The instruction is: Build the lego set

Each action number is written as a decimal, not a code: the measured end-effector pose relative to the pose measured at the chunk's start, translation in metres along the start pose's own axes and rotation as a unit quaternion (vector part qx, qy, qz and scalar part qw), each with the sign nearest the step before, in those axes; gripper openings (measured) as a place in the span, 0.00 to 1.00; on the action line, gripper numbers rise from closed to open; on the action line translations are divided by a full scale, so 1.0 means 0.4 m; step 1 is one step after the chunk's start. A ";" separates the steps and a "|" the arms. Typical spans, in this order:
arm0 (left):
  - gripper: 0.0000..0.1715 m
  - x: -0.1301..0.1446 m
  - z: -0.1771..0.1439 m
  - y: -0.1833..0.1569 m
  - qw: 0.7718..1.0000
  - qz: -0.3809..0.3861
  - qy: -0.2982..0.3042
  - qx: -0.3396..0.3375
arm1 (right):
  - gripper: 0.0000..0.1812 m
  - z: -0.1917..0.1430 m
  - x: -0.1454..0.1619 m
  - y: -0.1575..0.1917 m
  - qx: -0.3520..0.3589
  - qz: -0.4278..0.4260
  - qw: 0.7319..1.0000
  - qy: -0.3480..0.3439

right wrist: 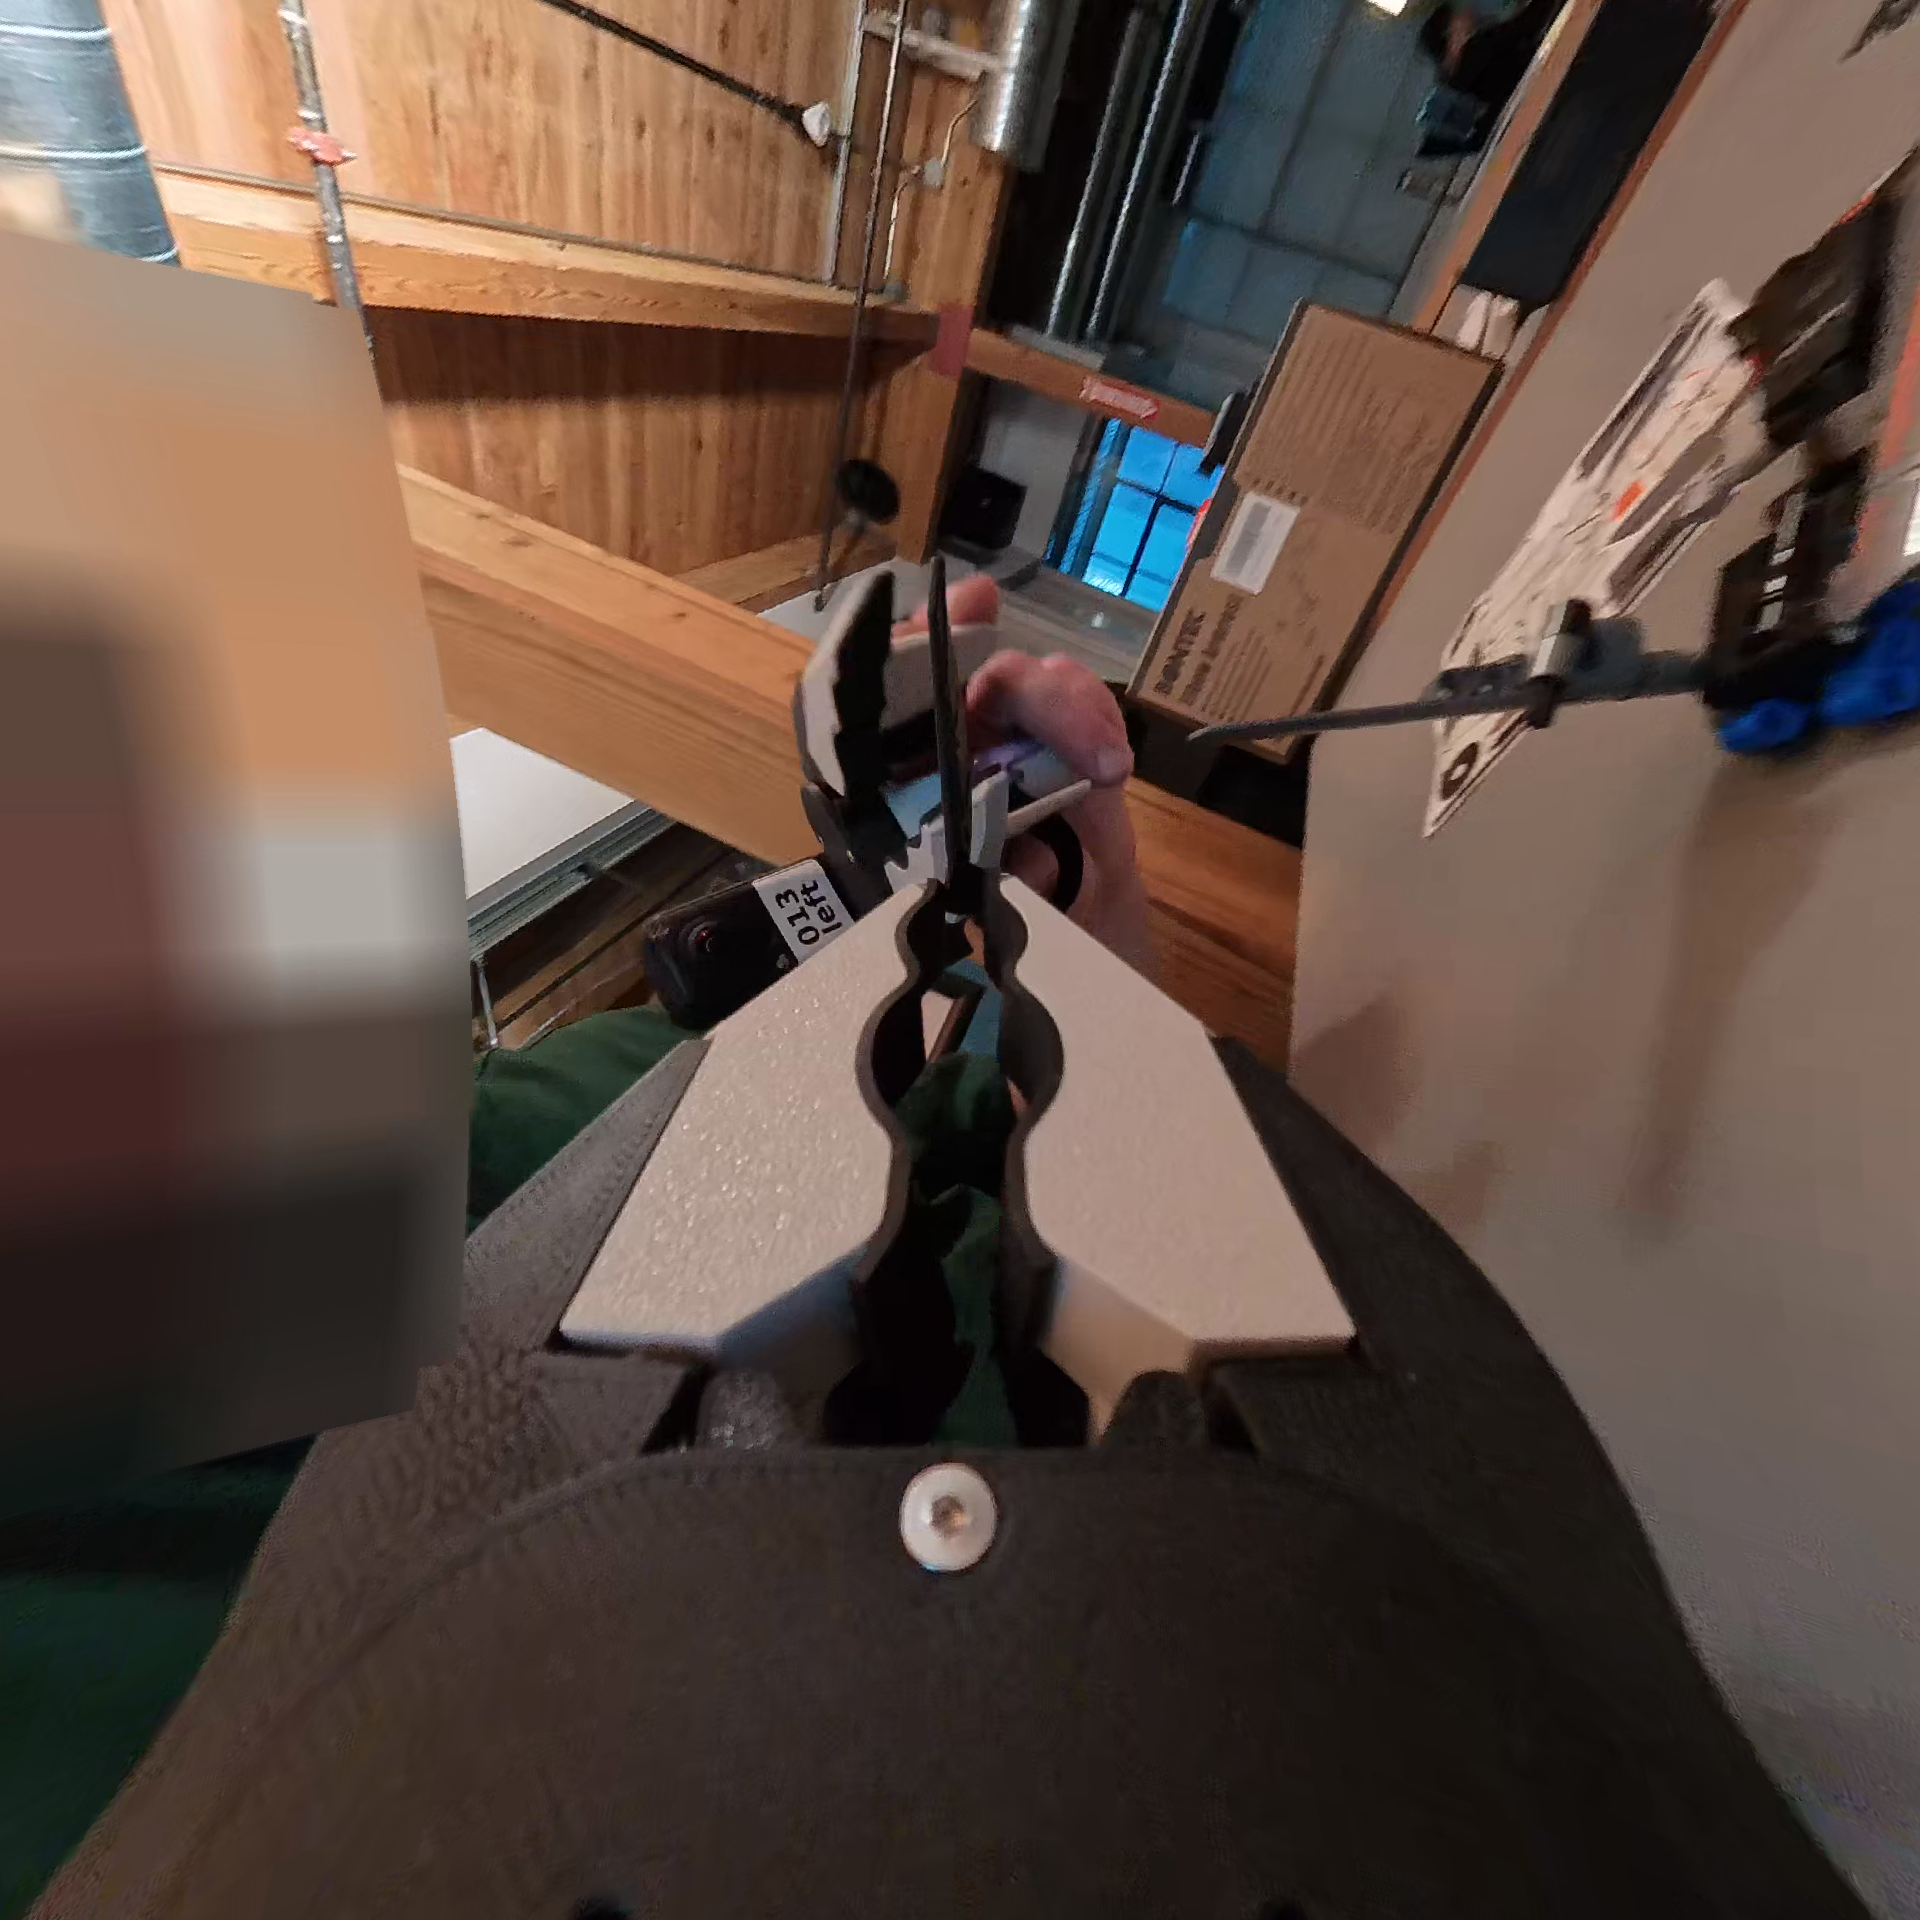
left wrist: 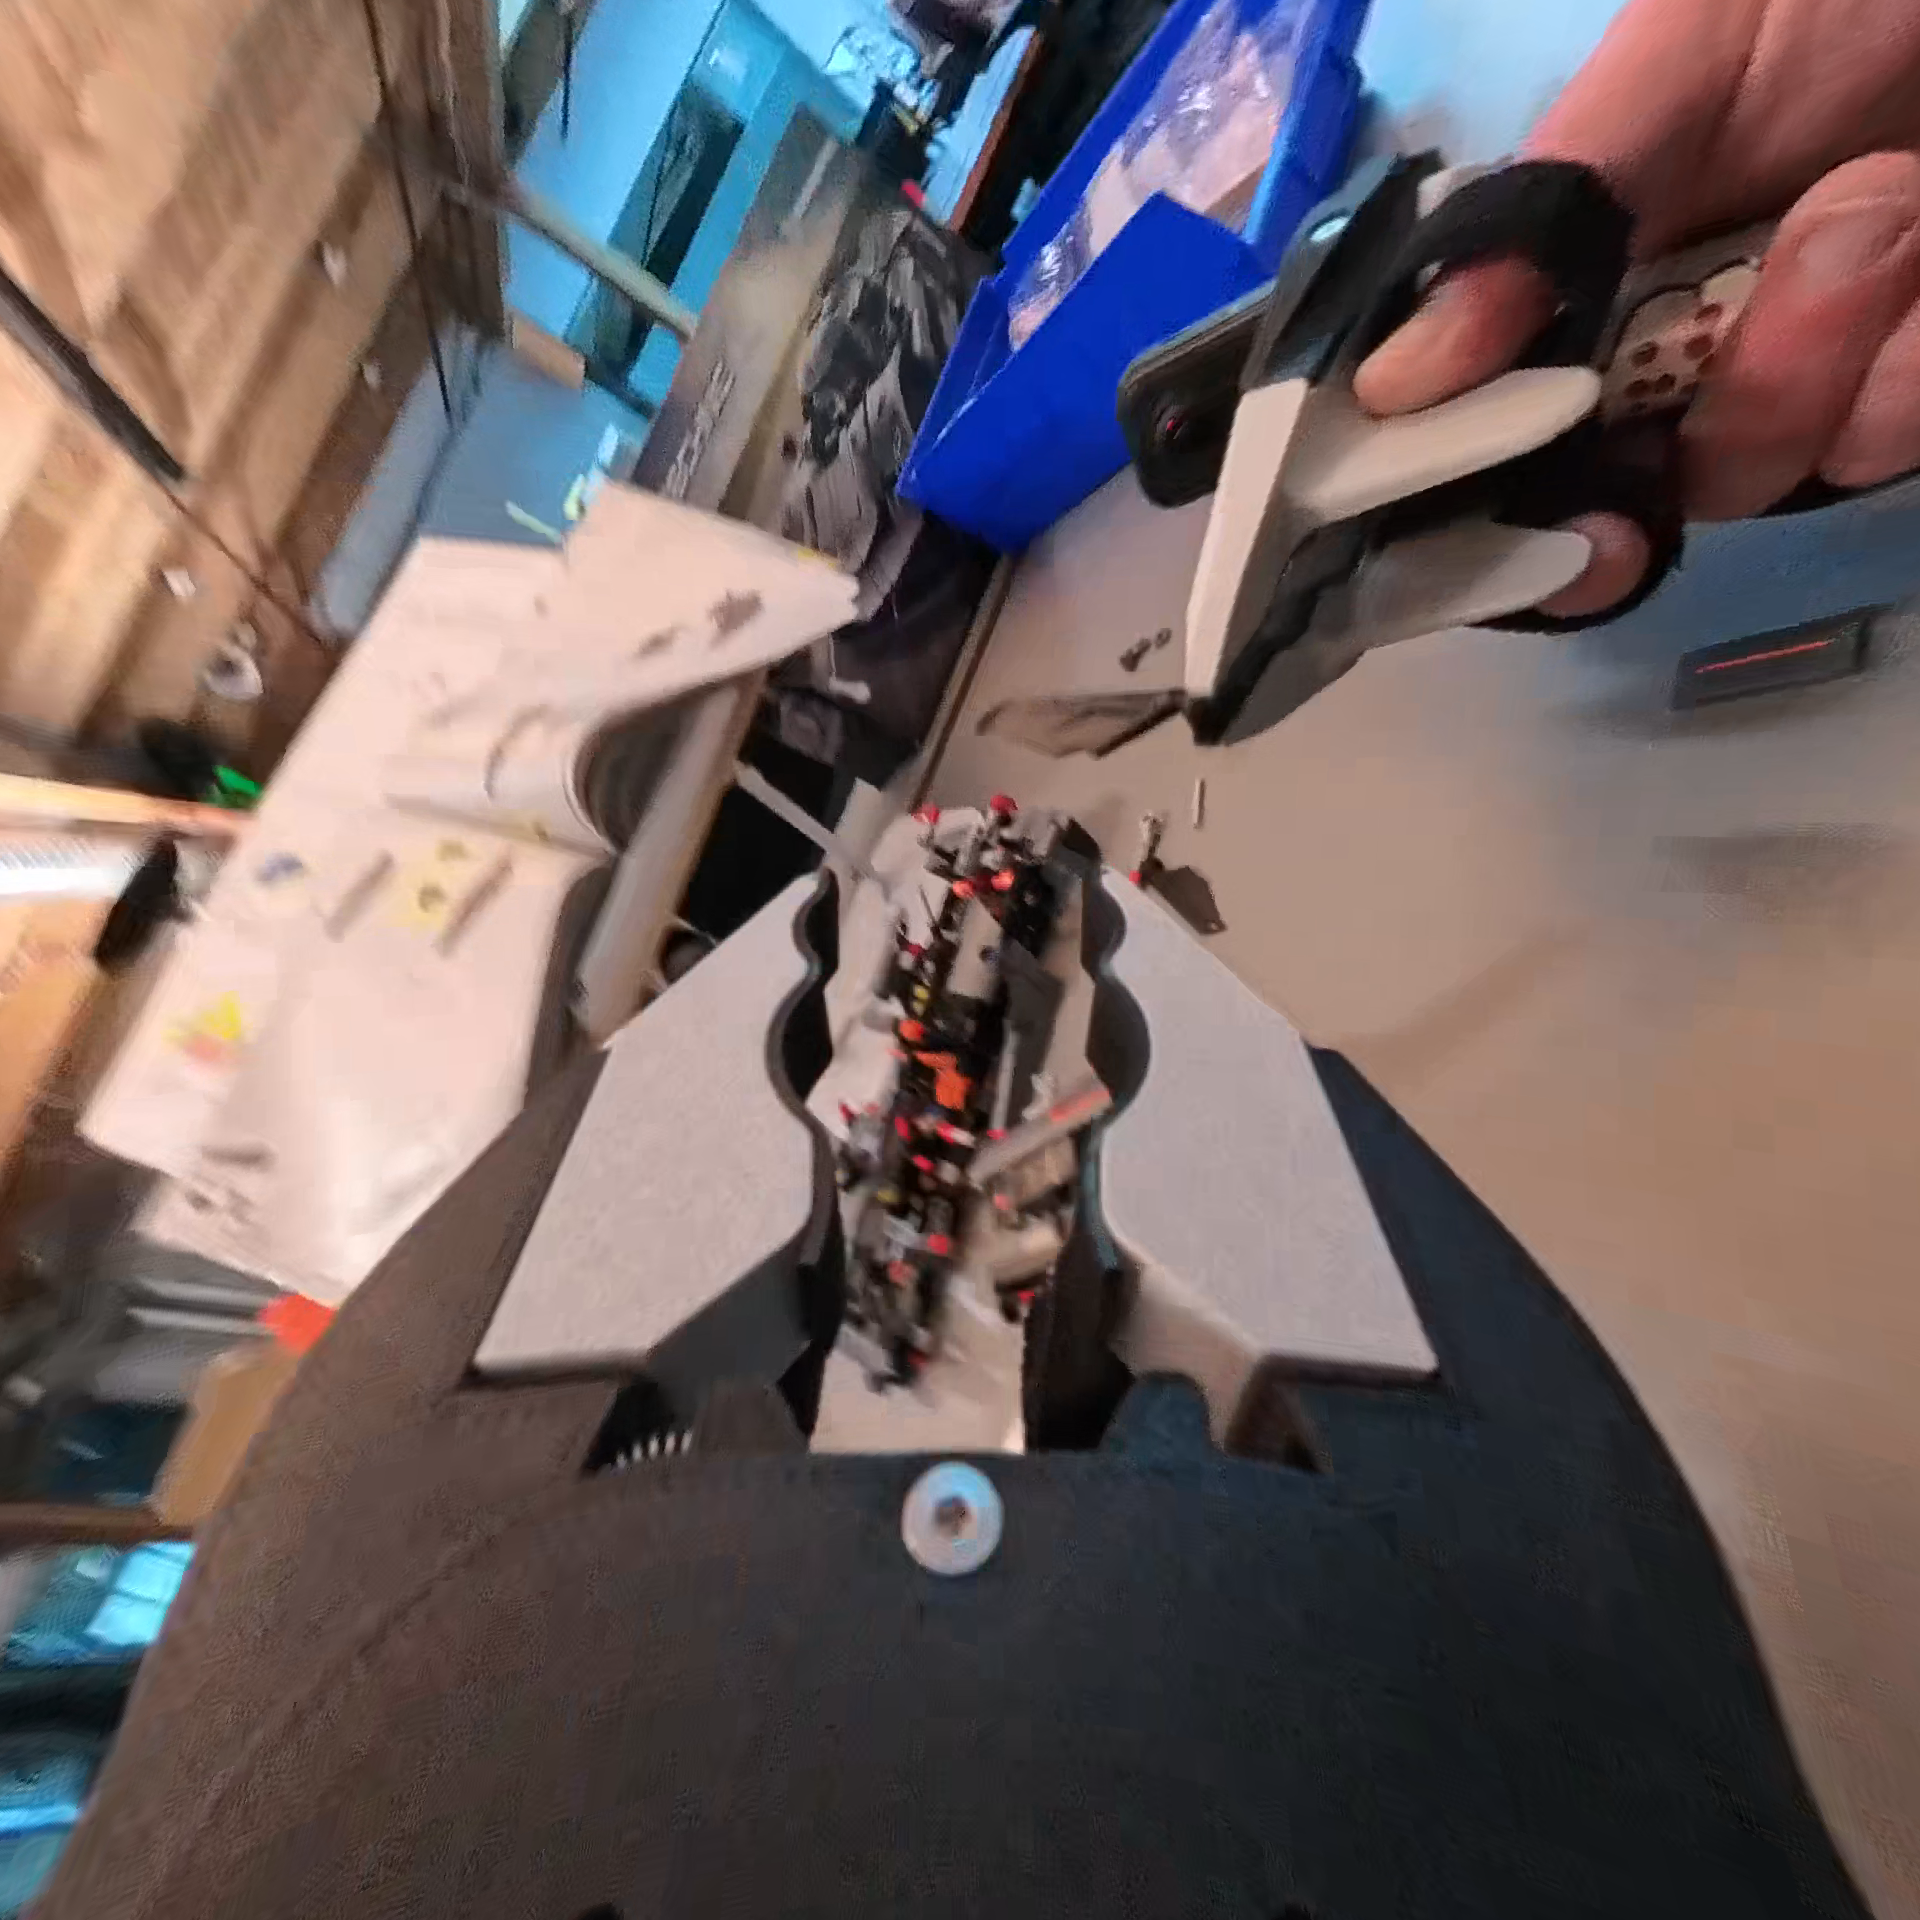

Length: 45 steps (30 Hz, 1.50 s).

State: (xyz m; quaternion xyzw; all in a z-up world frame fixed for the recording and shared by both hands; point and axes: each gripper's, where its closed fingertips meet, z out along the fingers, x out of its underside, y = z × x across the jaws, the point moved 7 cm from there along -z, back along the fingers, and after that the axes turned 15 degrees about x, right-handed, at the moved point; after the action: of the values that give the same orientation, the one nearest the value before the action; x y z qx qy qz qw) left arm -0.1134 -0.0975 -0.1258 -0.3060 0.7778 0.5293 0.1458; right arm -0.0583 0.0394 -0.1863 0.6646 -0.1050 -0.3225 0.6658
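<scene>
Straddling the blurred lego model (left wrist: 940, 1091) on the worktop (left wrist: 1455, 935) at 12 o'clock, the left tool (left wrist: 956, 904) gapes released. The right tool (right wrist: 961, 920) is nearly clenched, empty. A lettered white sticker (right wrist: 802, 906) marks the far device; a printed cardboard box (right wrist: 1320, 520) stands at 1 o'clock beyond the worktop's edge.

Pale beige table (left wrist: 1507, 935) runs to a raised edge, blue plastic bins (left wrist: 1101, 312) along its far side. Wood plank wall (right wrist: 623, 135) with heavy timber beams (right wrist: 623, 665) and metal conduit (right wrist: 332, 208). Small window (right wrist: 1132, 520) glowing blue daylight, brown cardboard box (right wrist: 1320, 520) beside it.
</scene>
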 end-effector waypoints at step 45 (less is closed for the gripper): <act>0.00 -0.085 0.063 0.032 0.944 0.064 0.056 0.319 | 0.07 0.024 0.040 0.214 0.365 -0.675 0.641 -0.022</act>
State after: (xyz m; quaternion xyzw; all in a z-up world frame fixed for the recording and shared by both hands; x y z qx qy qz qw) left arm -0.0979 -0.0604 -0.1076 -0.2219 0.9308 0.2438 0.1581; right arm -0.0265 0.0147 -0.1085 0.7326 0.2486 -0.6325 -0.0364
